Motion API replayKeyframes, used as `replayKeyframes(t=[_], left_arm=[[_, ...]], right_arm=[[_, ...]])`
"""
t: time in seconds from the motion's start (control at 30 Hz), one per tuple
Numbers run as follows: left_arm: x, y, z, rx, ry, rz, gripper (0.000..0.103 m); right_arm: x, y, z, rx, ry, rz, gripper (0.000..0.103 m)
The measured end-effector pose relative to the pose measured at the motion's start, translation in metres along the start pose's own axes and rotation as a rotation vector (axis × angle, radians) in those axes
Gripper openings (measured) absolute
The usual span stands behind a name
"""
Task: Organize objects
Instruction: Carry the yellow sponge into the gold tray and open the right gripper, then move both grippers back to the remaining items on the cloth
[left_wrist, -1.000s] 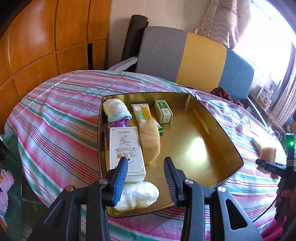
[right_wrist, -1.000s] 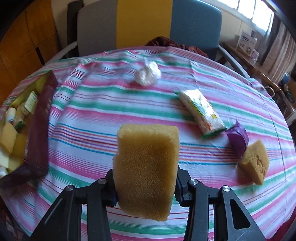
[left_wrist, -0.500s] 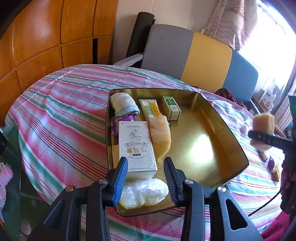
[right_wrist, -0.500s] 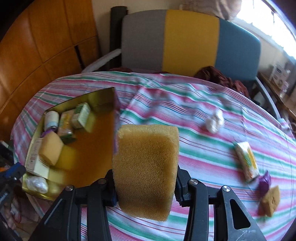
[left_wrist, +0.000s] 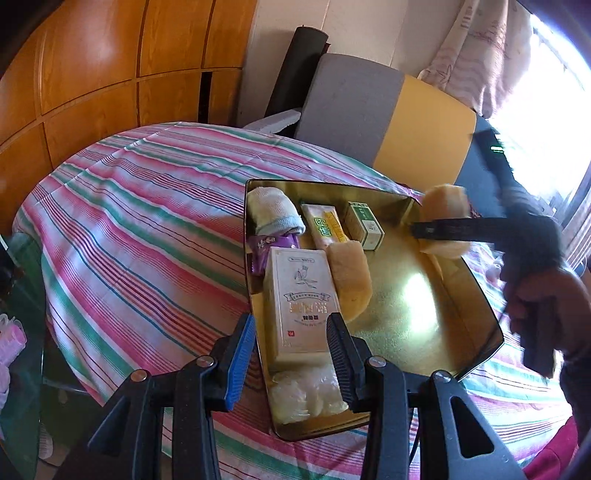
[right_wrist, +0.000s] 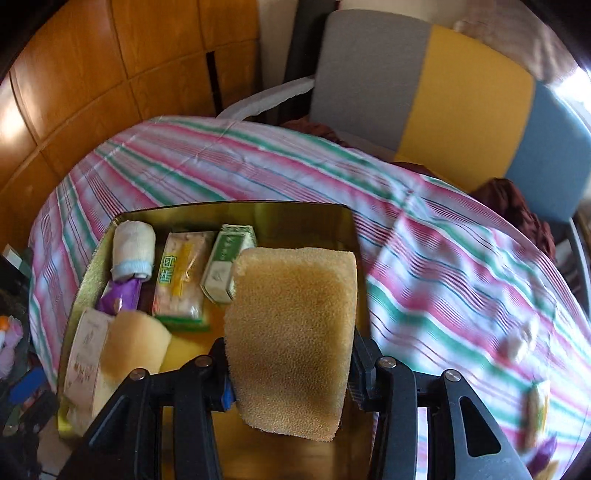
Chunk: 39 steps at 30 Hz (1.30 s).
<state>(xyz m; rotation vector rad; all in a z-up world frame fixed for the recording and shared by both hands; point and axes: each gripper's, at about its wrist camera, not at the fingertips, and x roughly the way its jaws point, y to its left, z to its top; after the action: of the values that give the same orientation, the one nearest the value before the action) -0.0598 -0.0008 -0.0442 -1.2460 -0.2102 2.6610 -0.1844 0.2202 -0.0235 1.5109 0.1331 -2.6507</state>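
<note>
Sponge carried from the open tablecloth to above the gold tray.

The right gripper (right_wrist: 290, 363) holds the sponge (right_wrist: 291, 339) squeezed between its jaws, now over the tray's (right_wrist: 236, 208) bare floor rather than the striped cloth; placement looks imminent. The left gripper (left_wrist: 291, 350), jaws partly apart and empty, hangs over the white box (left_wrist: 301, 299).
</note>
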Motion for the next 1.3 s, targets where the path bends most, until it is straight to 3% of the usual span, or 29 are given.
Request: replayKeyframes(t=[0.1, 0.23, 0.37, 0.7, 1.3], left_arm=[[0.003, 0.003, 0.001, -0.010, 0.006, -0.003, 0.040], [0.008, 0.006, 0.000, -0.020, 0.022, -0.001, 0.040], [0.011, 0.010, 0.000, -0.029, 0.025, 0.010, 0.040], [0.001, 0.008, 0.001, -0.022, -0.001, 0.032, 0.040], [-0.032, -0.016, -0.004, 0.055, -0.055, 0.016, 0.040]], right_arm=[[0.026, 0.006, 0.016, -0.013, 0.022, -0.026, 0.049], [0.062, 0.004, 0.032, -0.011, 0.074, -0.016, 0.060], [0.067, 0.000, 0.034, 0.020, 0.053, 0.011, 0.067], [0.035, -0.008, 0.023, 0.066, -0.011, 0.044, 0.080], [-0.045, -0.017, -0.042, 0.121, -0.124, 0.069, 0.081]])
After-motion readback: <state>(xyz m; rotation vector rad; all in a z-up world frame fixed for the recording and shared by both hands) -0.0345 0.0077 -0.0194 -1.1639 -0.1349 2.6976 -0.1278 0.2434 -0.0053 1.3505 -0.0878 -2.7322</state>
